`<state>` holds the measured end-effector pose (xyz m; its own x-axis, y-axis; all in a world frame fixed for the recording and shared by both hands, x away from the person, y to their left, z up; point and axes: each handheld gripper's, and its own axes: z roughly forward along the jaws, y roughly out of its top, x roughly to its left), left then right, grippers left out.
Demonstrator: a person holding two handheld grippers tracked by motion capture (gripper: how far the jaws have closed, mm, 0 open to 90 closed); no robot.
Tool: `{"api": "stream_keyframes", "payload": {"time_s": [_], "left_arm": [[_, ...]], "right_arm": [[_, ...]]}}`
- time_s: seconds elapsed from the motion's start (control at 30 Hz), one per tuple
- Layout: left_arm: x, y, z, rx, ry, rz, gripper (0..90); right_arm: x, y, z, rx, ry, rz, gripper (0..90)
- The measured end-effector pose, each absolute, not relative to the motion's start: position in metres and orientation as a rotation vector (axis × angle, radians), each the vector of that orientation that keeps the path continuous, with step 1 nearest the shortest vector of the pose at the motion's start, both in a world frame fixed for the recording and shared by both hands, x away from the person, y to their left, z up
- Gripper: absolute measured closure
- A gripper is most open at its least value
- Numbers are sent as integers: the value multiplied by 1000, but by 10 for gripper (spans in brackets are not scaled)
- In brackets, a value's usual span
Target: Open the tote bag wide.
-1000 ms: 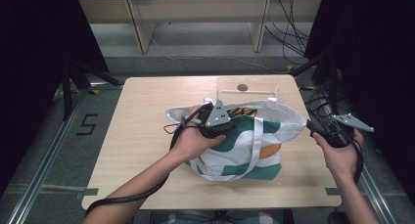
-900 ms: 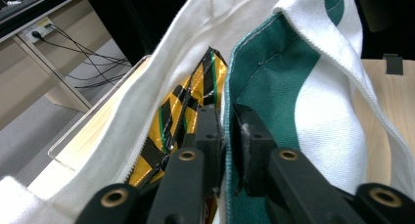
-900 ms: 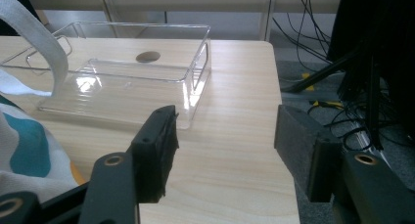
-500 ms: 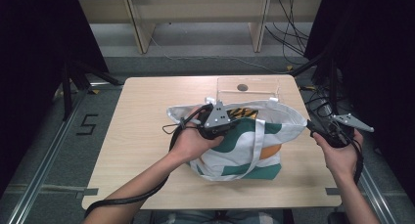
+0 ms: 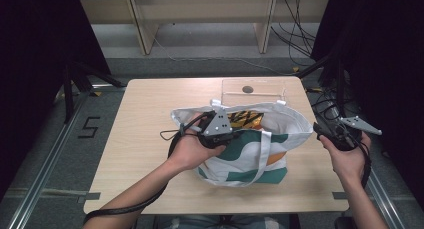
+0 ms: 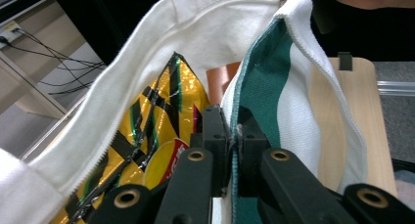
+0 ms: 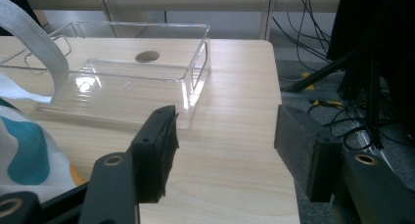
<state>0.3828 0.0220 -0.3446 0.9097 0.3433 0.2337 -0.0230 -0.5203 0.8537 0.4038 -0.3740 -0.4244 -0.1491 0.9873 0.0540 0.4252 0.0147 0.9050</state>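
on the table, tote bag point(image 5: 250, 154) upright, mouth up, long axis left-right, left gripper point(image 6: 233, 136) pinching its rim

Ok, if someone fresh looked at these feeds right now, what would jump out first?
Probably the white-and-green tote bag mid-table, with the left gripper shut on the near edge of its mouth. Next, the shiny yellow-and-black snack packet inside the bag. The right gripper hangs open off the bag's right, facing a clear plastic tray at the far edge.
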Motion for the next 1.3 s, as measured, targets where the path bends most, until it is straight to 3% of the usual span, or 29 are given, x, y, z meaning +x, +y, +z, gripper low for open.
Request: {"api": "stream_keyframes", "payload": {"time_s": [0.73,1.3], "left_arm": [[368,19,-357,2151,175,395,859],[365,6,-403,2238,172,332,860]], "right_arm": [[404,-374,-424,1459,1652,1103,420],[403,-373,-425,1504,1600,1120,420]]}}
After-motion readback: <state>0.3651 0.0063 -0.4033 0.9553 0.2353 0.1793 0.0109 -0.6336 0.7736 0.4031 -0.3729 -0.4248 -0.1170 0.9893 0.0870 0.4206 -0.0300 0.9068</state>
